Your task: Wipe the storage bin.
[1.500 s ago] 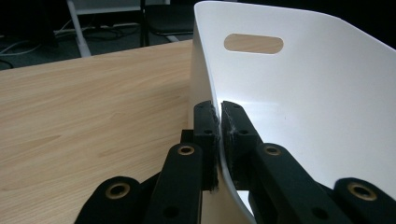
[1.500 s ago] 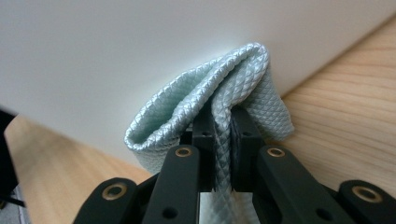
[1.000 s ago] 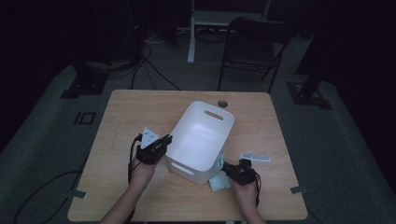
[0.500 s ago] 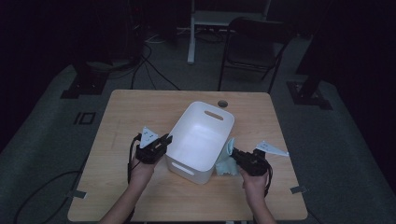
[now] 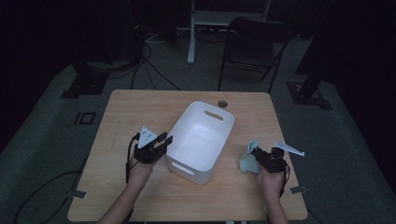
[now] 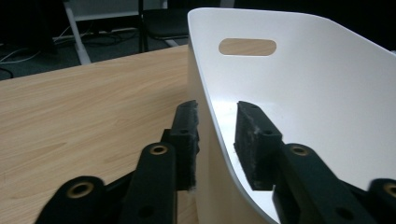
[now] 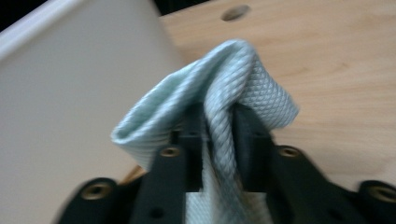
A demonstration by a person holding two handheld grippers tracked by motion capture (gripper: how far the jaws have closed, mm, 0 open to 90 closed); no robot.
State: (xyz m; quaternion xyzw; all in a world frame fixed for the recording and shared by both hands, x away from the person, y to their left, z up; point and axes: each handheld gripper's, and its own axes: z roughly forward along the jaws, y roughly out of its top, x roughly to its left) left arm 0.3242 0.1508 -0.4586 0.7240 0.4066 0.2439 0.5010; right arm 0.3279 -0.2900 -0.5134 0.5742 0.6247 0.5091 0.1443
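Left gripper (image 6: pixel 215 140) fingers loosening astride white bin (image 5: pixel 201 140) wall, right gripper (image 7: pixel 219 135) easing around cloth (image 7: pixel 224 88)

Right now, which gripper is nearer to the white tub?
The left. The left gripper straddles the white tub's side wall, one jaw outside and one inside. The right gripper is off to the tub's other side, apart from it, with a pale green cloth between its jaws.

A white plastic tub (image 5: pixel 201 140) with cut-out handles stands upright mid-table, angled. A crumpled pale green waffle-weave cloth (image 5: pixel 249 158) sits bunched just to its right.
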